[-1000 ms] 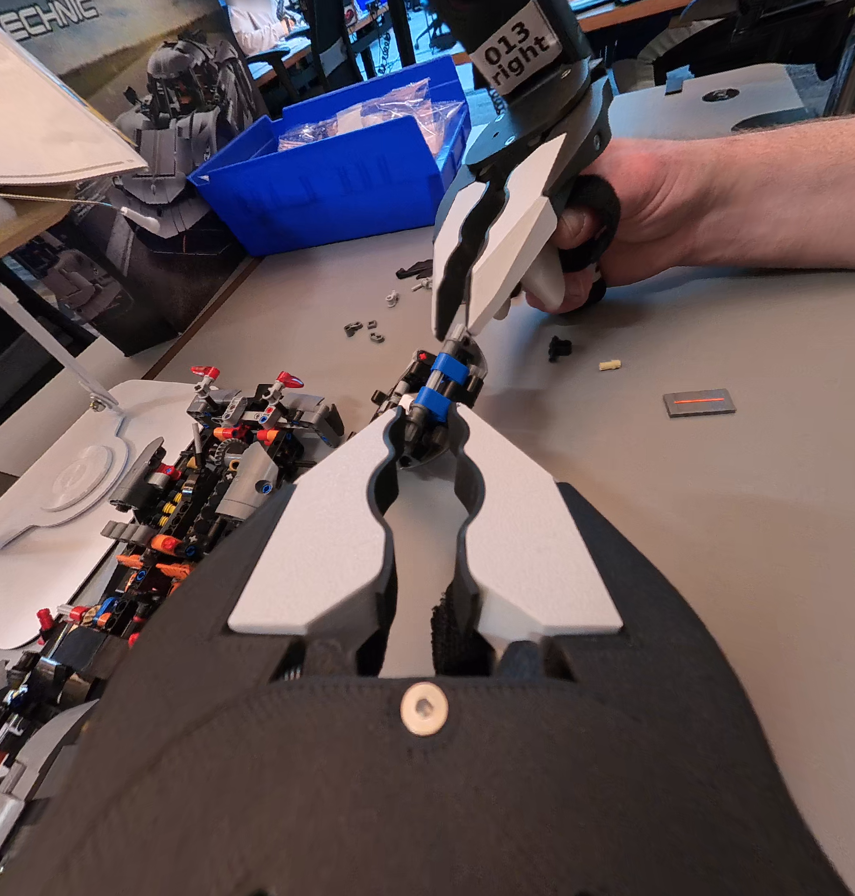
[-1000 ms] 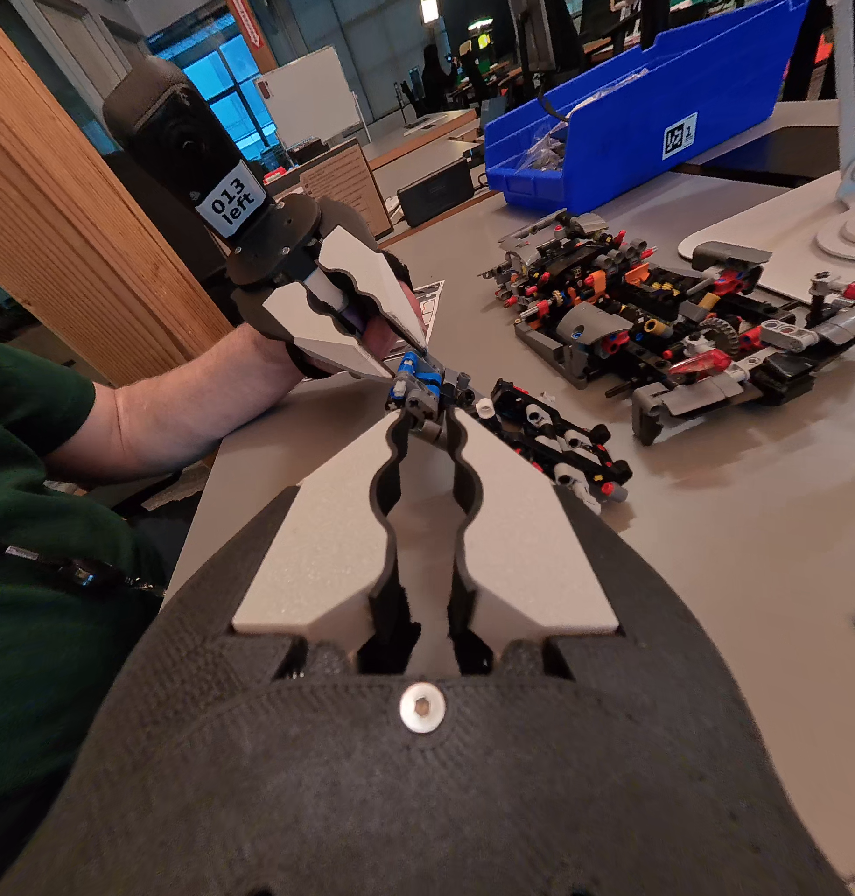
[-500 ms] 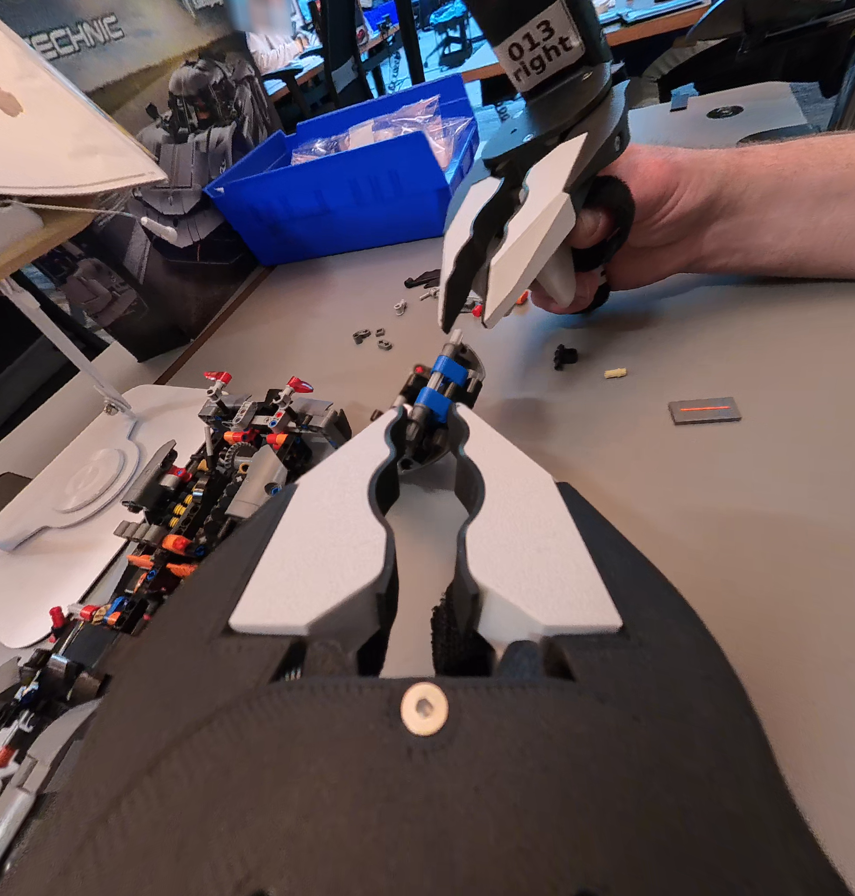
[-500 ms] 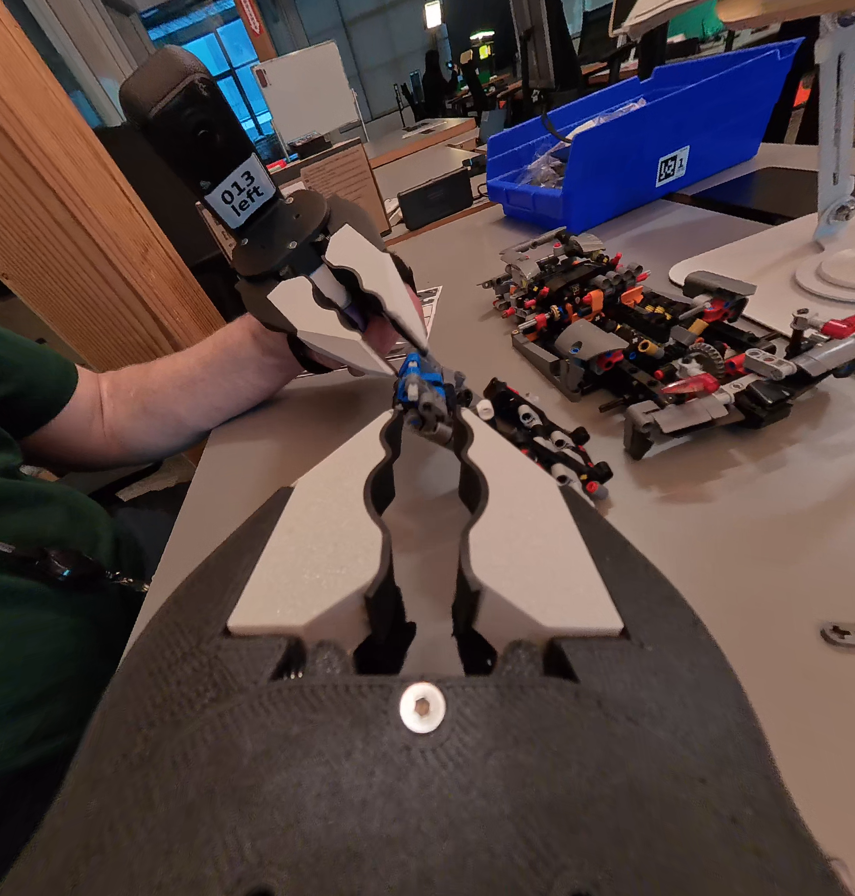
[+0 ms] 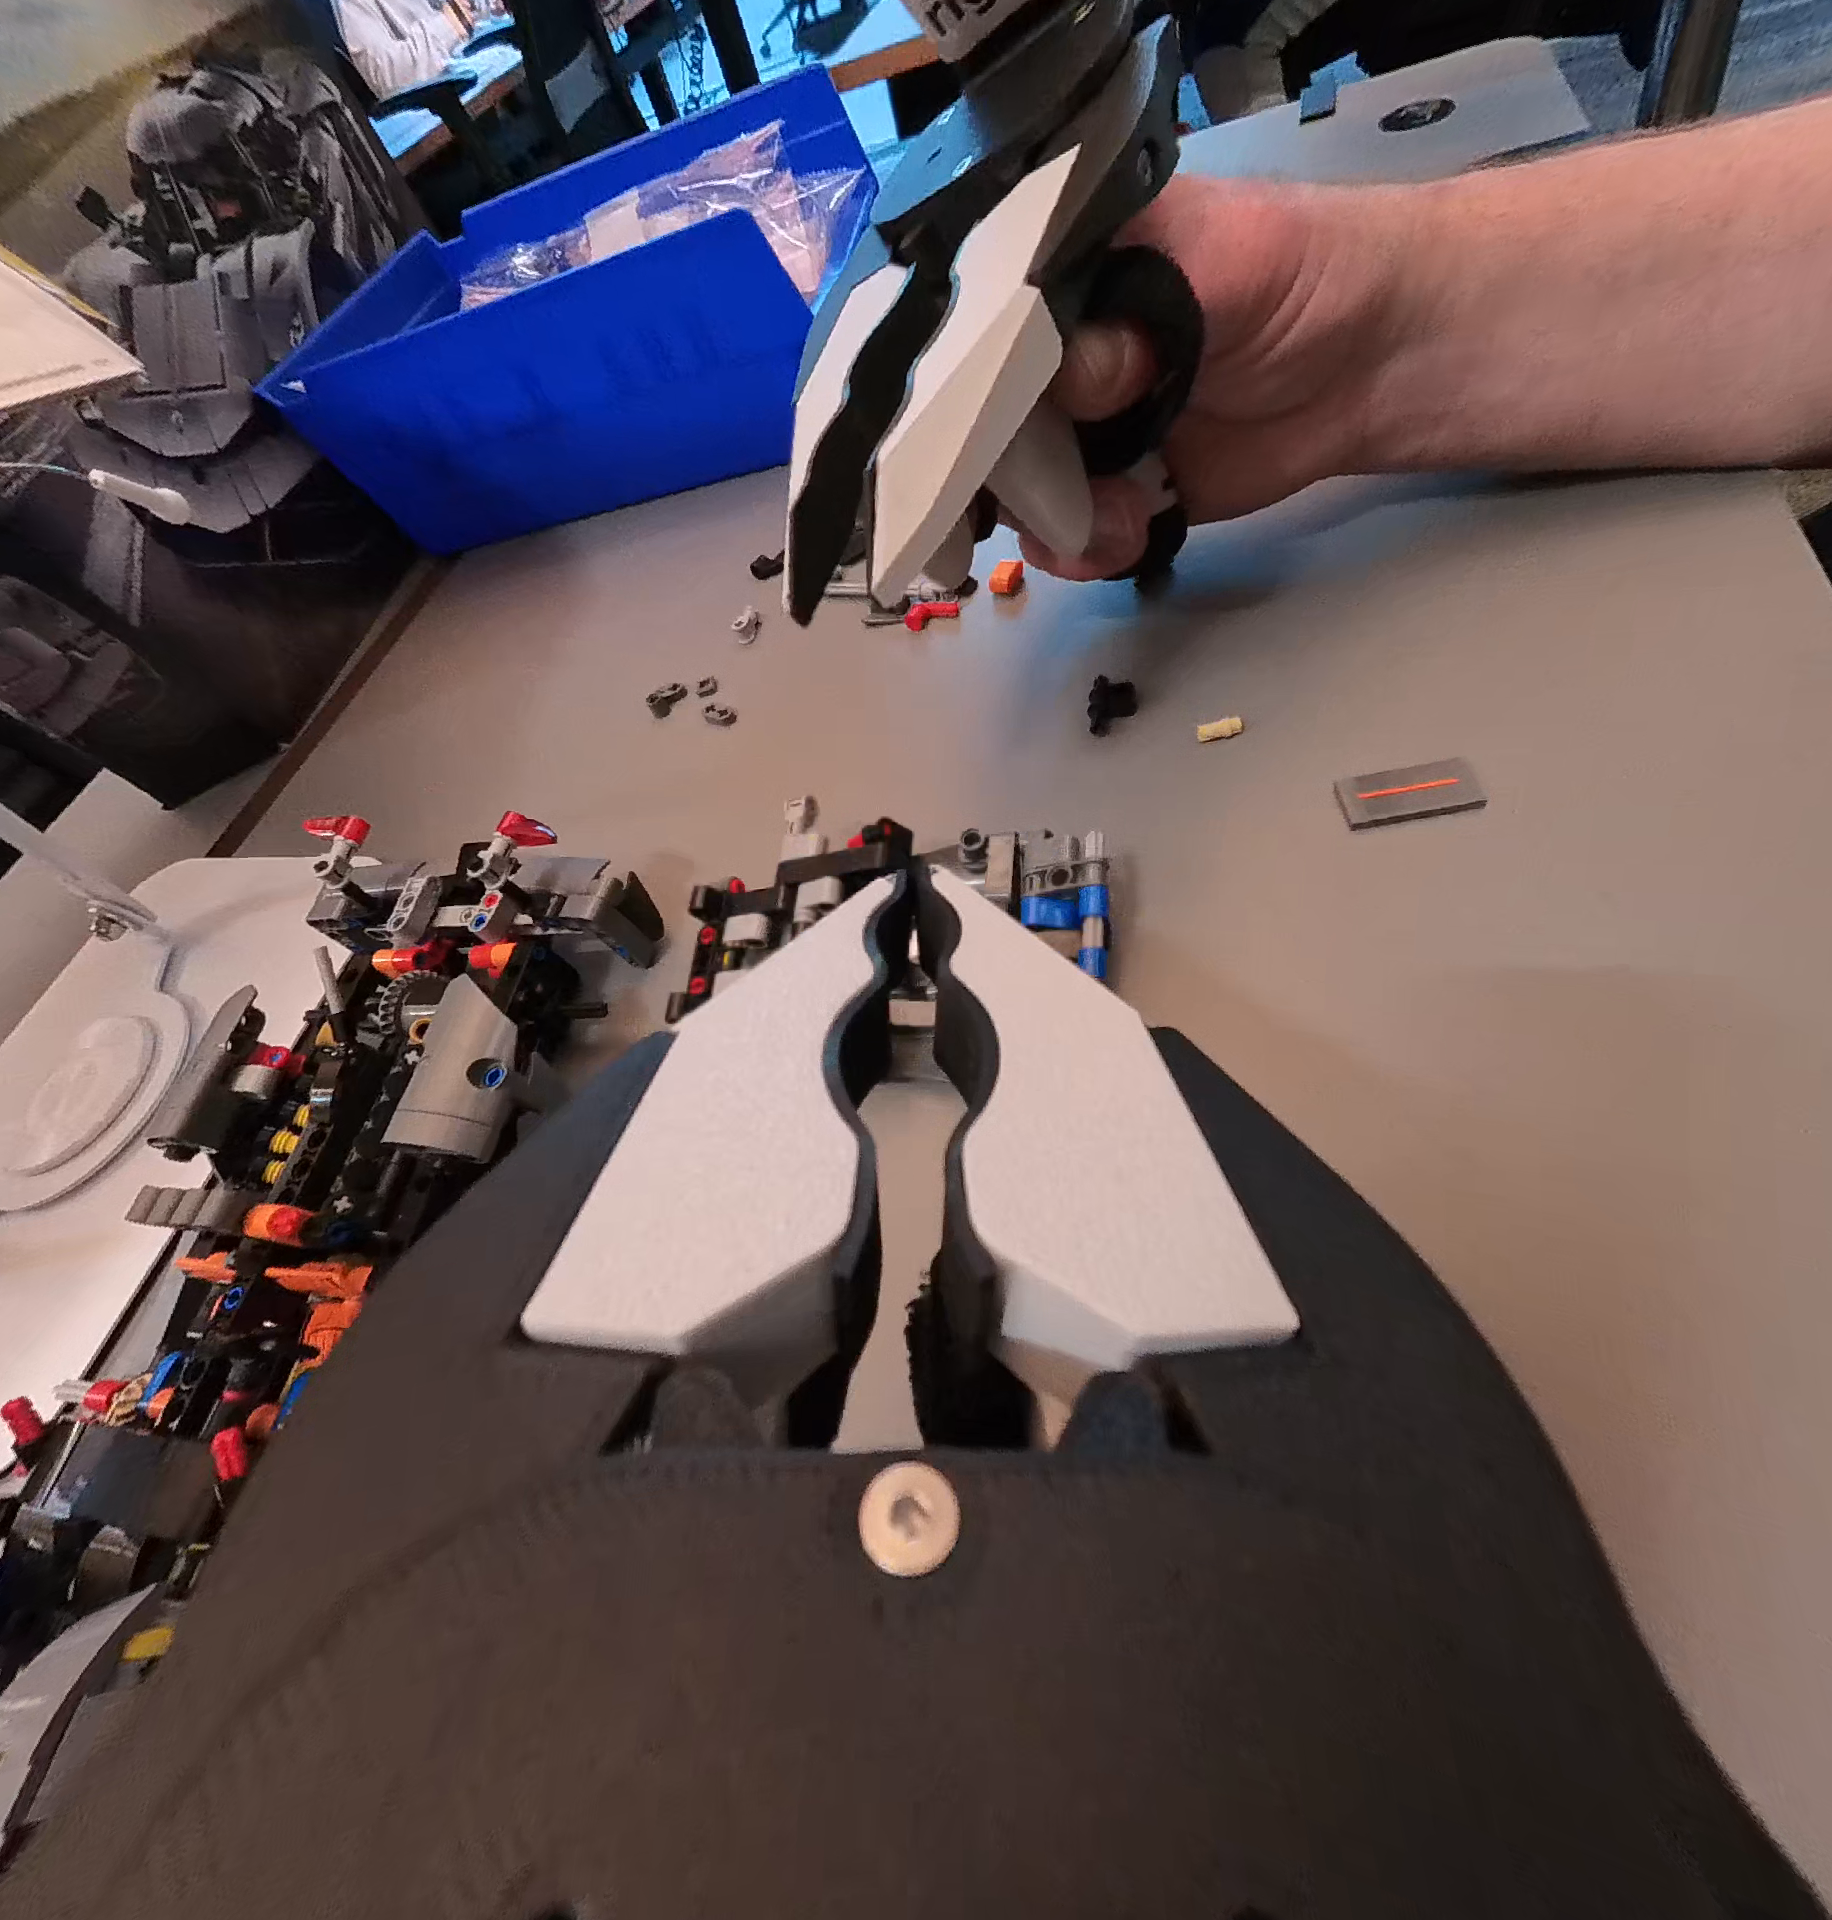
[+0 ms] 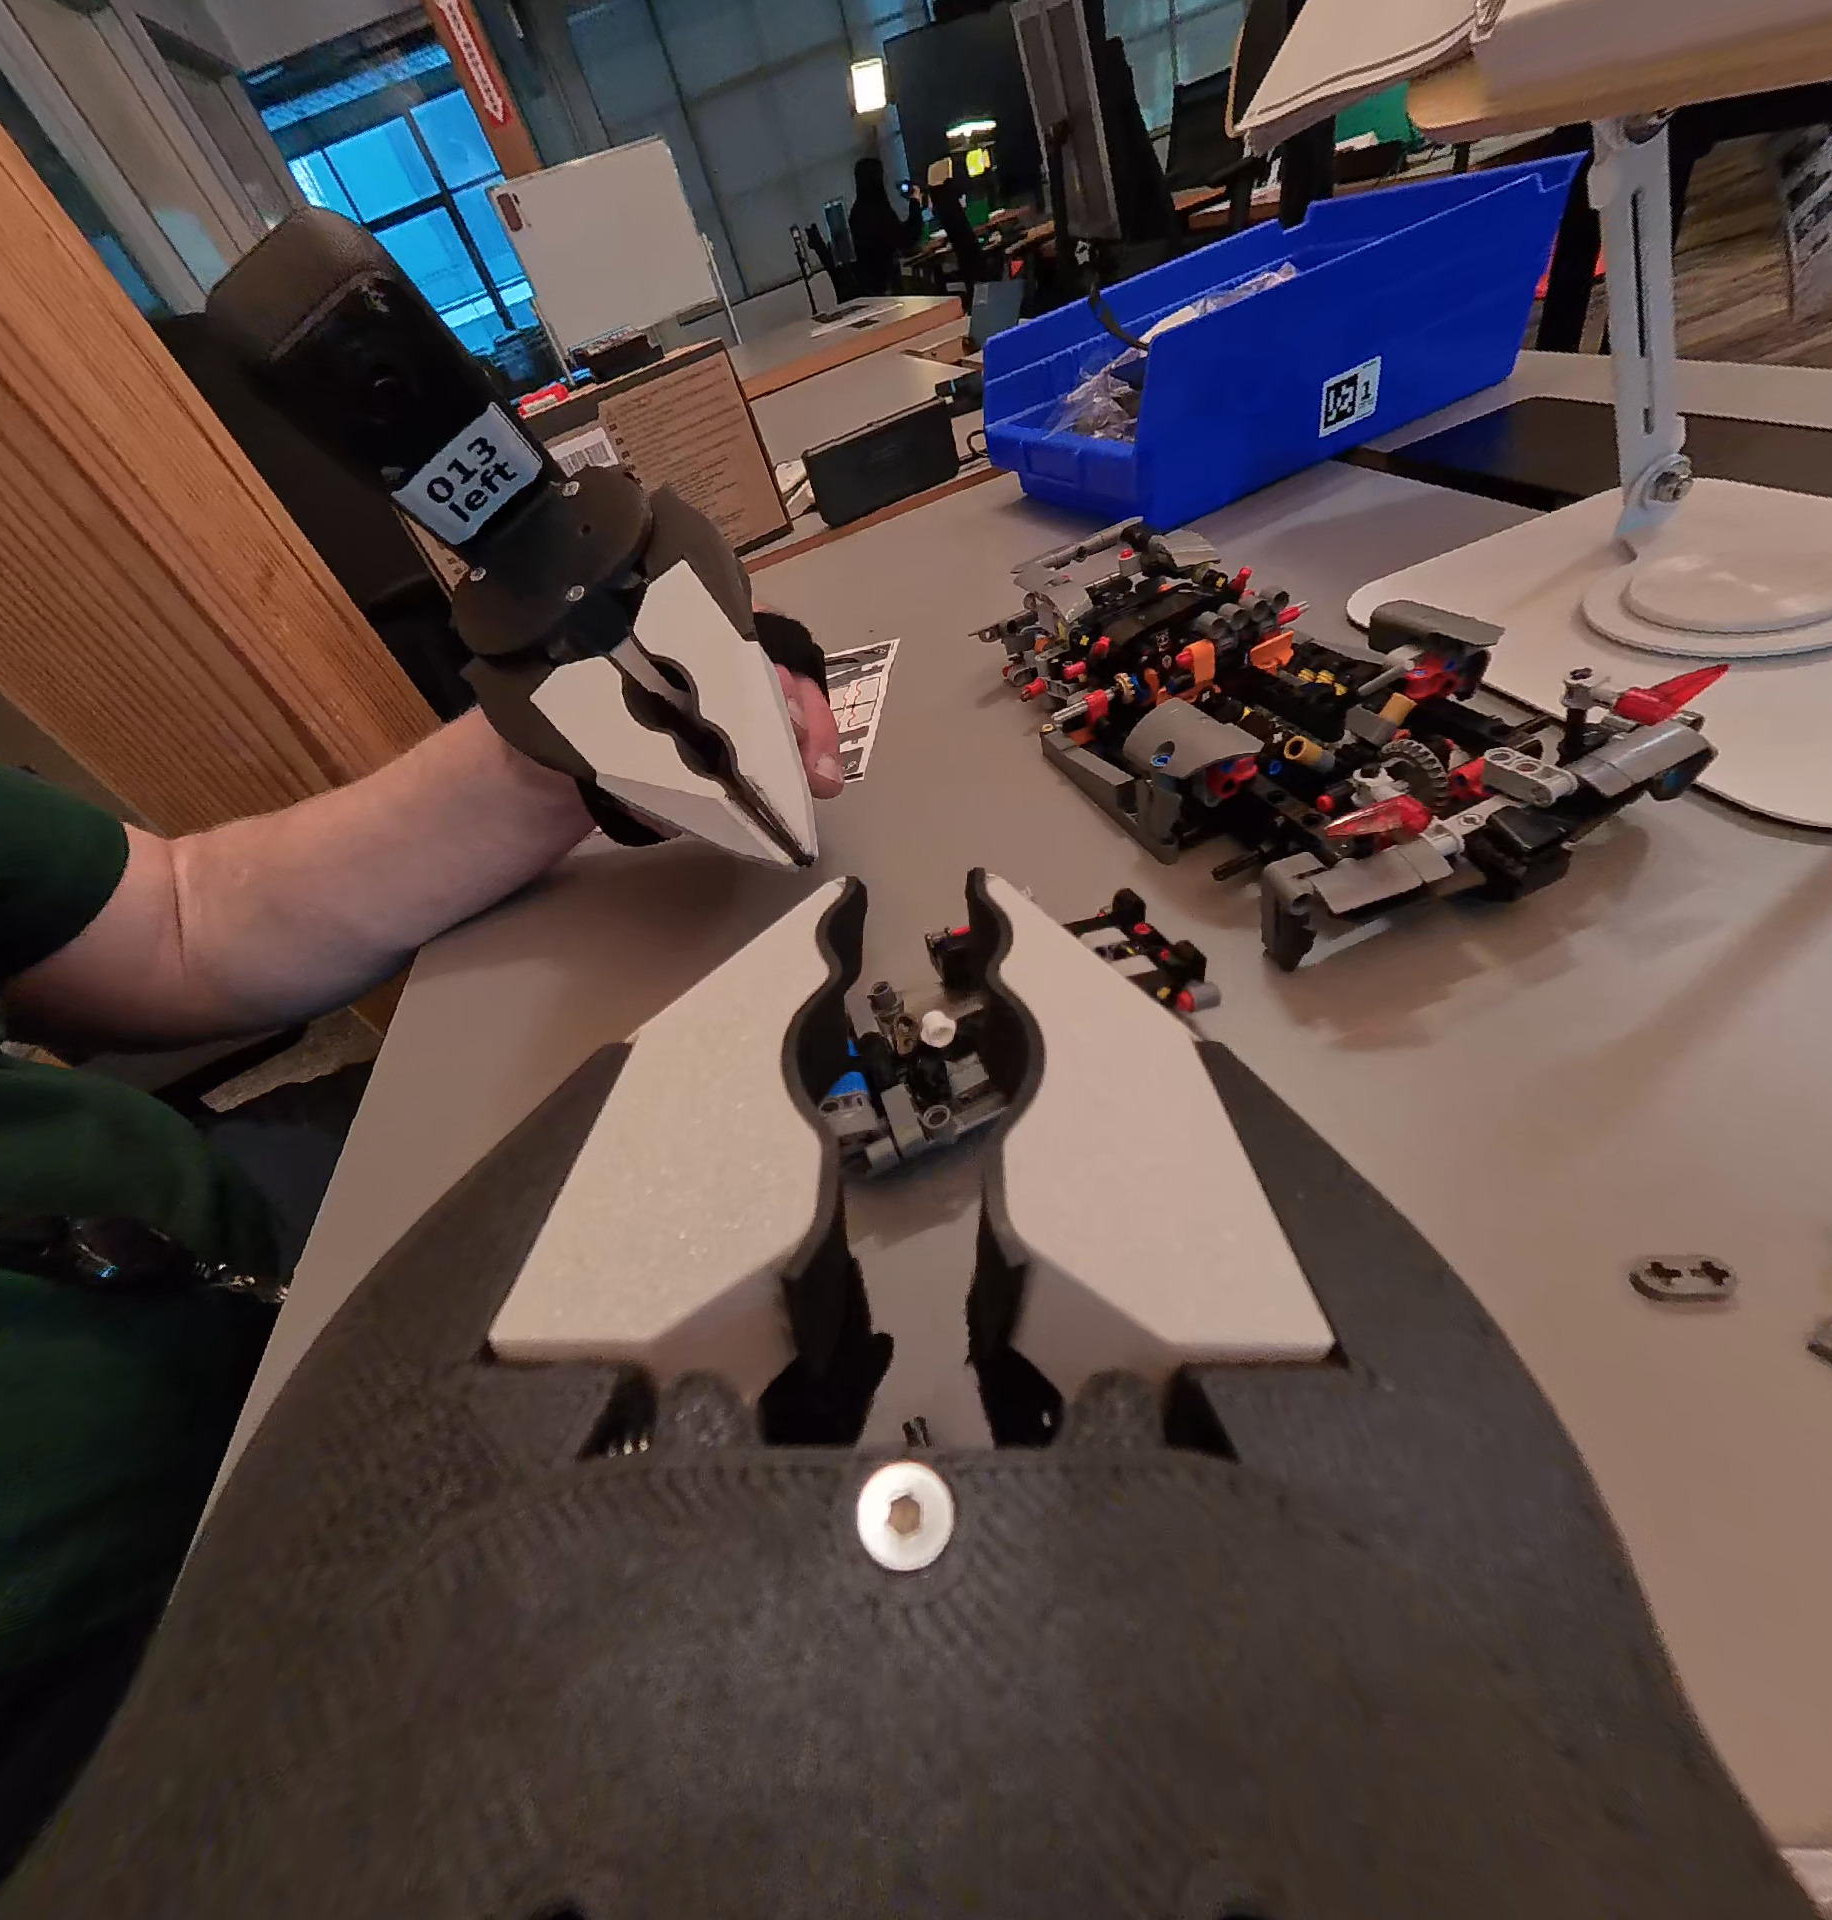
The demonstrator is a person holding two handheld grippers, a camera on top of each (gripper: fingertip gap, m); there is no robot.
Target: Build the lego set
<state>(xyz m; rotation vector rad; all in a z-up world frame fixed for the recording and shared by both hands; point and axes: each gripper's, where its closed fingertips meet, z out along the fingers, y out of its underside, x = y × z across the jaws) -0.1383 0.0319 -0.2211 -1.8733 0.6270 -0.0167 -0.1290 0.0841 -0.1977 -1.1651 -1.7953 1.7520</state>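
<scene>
- The small black, grey and blue sub-assembly (image 5: 1057, 899) lies loose on the table (image 5: 1514, 1143), about mid-way across. It is just beside the big half-built chassis (image 5: 455, 1039), which runs along the left edge, and neither tool has hold of it.
- The left gripper (image 6: 803, 854) hangs just above the sub-assembly with its fingers pressed together and nothing between them.
- The right gripper (image 5: 839, 603) has its fingers spread and empty. It is poised over the scatter of loose bits toward the far edge, in front of the blue bin (image 5: 579, 384). A red pin (image 5: 933, 615) and an orange piece (image 5: 1005, 577) sit right by its tips.
- To my eye this is the fetch-the-next-part step: the build is parked while a piece is chosen.
- Next, I'd say the right fingers need to drop squarely over one small piece and close without nudging its neighbours. The left would then have to open and take the sub-assembly firmly, so the new piece can be pushed in.
</scene>
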